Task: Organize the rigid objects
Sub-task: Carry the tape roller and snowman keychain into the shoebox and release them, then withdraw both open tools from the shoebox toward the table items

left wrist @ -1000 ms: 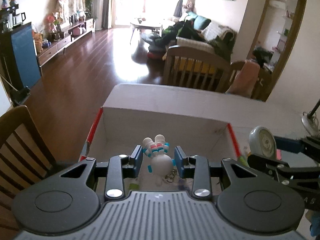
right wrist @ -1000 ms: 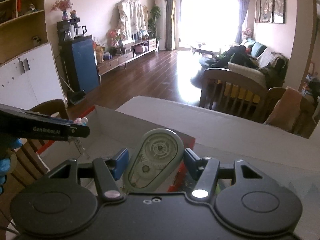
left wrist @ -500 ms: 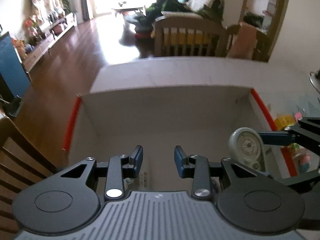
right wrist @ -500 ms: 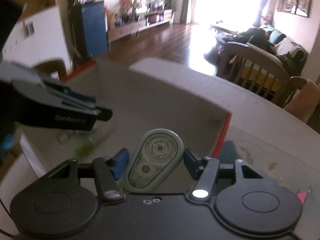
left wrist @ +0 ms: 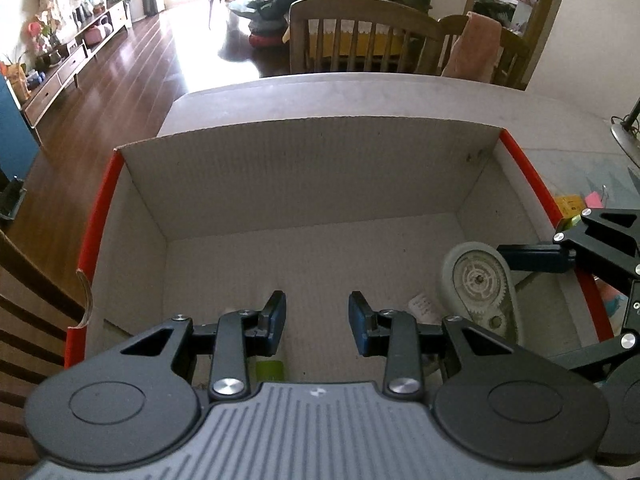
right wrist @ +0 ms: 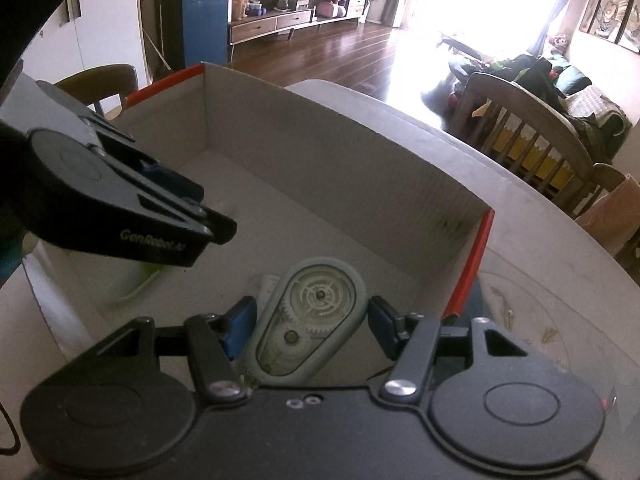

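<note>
The correction-tape dispenser [right wrist: 310, 320], low centre of the frame, is being released by the opening right hand-held gripper [right wrist: 312, 326] inside the cardboard box [right wrist: 340, 168]; it could be dragged out if caught on withdrawal. Nothing is held by the narrowly parted left hand-held gripper [left wrist: 316, 326].

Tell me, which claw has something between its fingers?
The right gripper: its opening jaws flank the tape dispenser; the left gripper is empty.
</note>
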`<state>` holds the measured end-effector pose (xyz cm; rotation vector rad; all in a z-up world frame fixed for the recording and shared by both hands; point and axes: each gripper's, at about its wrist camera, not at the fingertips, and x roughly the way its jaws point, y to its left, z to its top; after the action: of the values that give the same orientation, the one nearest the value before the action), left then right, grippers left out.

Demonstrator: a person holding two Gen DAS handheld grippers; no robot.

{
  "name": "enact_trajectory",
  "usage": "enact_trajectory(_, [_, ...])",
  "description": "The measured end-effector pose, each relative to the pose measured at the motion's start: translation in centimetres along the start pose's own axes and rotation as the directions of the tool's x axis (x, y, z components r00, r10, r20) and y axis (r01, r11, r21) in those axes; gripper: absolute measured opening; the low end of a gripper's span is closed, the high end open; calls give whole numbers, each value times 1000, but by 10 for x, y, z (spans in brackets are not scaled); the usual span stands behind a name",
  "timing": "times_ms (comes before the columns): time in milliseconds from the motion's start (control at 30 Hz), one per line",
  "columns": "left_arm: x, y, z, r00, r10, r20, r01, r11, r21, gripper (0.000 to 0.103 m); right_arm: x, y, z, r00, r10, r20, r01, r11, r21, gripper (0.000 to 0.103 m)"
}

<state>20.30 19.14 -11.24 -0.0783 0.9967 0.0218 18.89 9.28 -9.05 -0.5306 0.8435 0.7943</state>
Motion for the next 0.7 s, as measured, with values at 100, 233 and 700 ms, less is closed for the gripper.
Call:
enact_trajectory(100, [-3, 2, 4, 1000, -1, 5, 1, 1000, -7, 34, -5, -1, 0, 1000, 9, 3, -9, 1000, 7, 62])
enact_trajectory(233, [-10, 5, 4, 1000, -2, 19, 2, 1000, -23, 34, -18, -7, -1, 999, 28, 29, -29, 999, 42, 62])
enact_trajectory(700, [-63, -7, -1, 995, -6, 100, 8, 1000, -20, 34, -70, -30, -8, 989, 66, 133, -90, 979, 183, 66])
